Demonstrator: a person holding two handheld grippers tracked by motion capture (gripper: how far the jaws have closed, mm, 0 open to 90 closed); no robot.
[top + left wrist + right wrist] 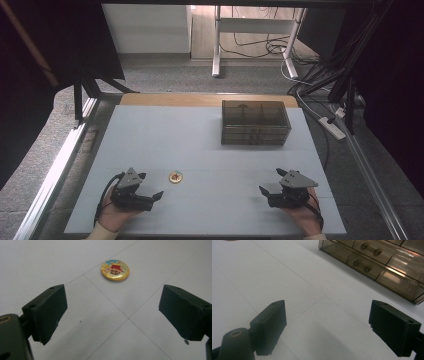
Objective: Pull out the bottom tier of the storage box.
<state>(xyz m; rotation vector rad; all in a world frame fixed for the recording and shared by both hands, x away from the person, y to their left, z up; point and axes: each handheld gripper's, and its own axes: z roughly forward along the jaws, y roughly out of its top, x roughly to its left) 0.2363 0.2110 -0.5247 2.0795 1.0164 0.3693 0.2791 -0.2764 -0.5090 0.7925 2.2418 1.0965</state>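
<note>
A small round yellow badge point(175, 176) with a cartoon picture lies flat on the white table; in the left gripper view the badge point(115, 270) sits a short way ahead of the jaws. My left gripper point(150, 186) rests at the front left, open and empty, just left of the badge. At the front right, my right gripper point(272, 182) is open too, holding nothing. A smoky transparent drawer box point(255, 122) stands at the back right; its drawer fronts with small handles point(371, 249) appear in the right gripper view, drawers closed.
The white table top point(165, 135) has thin seam lines. Metal rails run along both table sides. Beyond the far edge are grey carpet, a white desk frame point(217, 45) and cables point(320, 75).
</note>
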